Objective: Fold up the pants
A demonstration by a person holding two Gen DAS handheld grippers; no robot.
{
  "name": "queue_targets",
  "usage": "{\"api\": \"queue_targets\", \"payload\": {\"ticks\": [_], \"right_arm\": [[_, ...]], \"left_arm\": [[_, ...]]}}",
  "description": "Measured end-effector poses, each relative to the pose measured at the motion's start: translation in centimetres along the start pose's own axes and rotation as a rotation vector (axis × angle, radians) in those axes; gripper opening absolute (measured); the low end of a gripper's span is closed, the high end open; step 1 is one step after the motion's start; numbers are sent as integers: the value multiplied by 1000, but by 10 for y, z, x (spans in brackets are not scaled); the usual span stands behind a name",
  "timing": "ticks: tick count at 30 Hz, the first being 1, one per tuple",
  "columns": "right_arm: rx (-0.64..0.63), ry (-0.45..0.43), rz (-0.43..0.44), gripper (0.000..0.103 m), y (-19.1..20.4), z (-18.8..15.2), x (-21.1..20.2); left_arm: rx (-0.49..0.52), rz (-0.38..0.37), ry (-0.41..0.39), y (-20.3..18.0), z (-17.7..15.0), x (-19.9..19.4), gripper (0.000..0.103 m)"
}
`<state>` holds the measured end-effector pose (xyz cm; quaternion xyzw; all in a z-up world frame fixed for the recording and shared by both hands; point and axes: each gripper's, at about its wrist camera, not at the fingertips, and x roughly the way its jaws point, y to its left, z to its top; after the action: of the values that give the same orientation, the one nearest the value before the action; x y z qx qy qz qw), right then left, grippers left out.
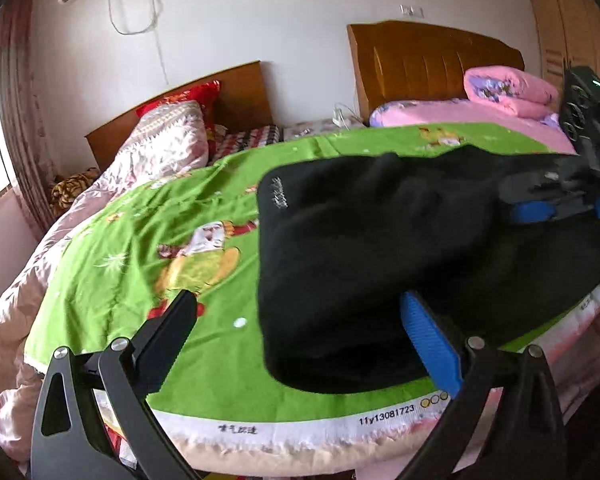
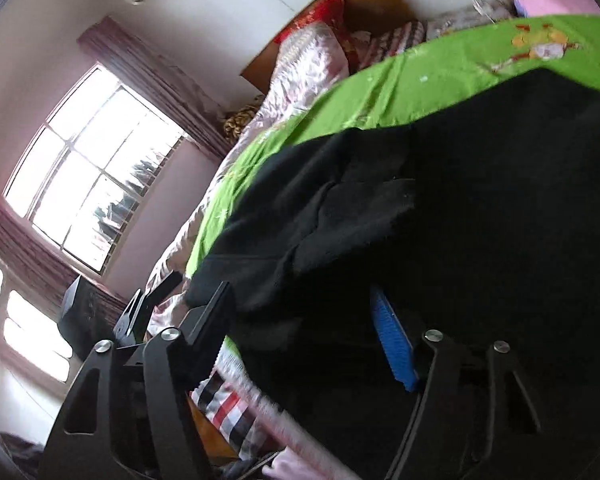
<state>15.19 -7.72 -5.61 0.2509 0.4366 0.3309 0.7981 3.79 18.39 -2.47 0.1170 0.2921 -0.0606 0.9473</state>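
Note:
Black pants (image 1: 364,248) lie bunched on a green cartoon-print blanket (image 1: 140,240) on the bed. My left gripper (image 1: 300,320) is open just above the near edge of the pants, its blue pad (image 1: 430,340) at the cloth. My right gripper (image 2: 300,312) is open over the pants (image 2: 440,220), low and tilted. It also shows in the left wrist view (image 1: 540,204) at the right end of the pants, where it looks near shut. The left gripper shows small at the left of the right wrist view (image 2: 148,300).
The blanket's white hem (image 1: 300,424) marks the bed's near edge. A pink quilt (image 1: 40,280) hangs off the left side. Pillows (image 1: 172,136) and headboards (image 1: 428,60) stand at the back. A window (image 2: 88,168) is on the left wall.

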Motion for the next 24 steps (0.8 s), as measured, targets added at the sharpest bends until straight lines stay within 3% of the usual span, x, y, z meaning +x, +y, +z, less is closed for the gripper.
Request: {"api": "queue_targets", "payload": {"ticks": [2,4,6,10,12,13,14,18,21,24], "right_arm": [[44,-23,10,54,-6,12,8],[50,-38,4,24,-5,20,13],[-26,-79,-5,11,14,22,5],[-166,-152,20,10,62,15,-18],[-166,-179,40,10,72,13,-29],[-149,-185,46,10,71,10,-32],[-137,-183,46,10,65,8,-35],[14,-106,19,10,14,-5,-28],[123,-41,29,10,-19,-21,-16],[106,-40,20,10,-16,-24,-16]], "left_arm": [[0,-6,-3,-2,-3,0,100],[2,-9,-7,-2,-6,2,100],[1,13,-11,3,-7,-2,100],[-42,20,-12,19,-8,-5,91],[-46,5,-11,22,-8,-7,72],[-44,-22,-12,22,-8,-9,65],[-43,-41,-15,22,-8,-10,51],[-2,-66,7,17,-11,-7,32],[53,-87,44,9,-17,-2,29],[82,-102,65,7,-19,-2,29]]}}
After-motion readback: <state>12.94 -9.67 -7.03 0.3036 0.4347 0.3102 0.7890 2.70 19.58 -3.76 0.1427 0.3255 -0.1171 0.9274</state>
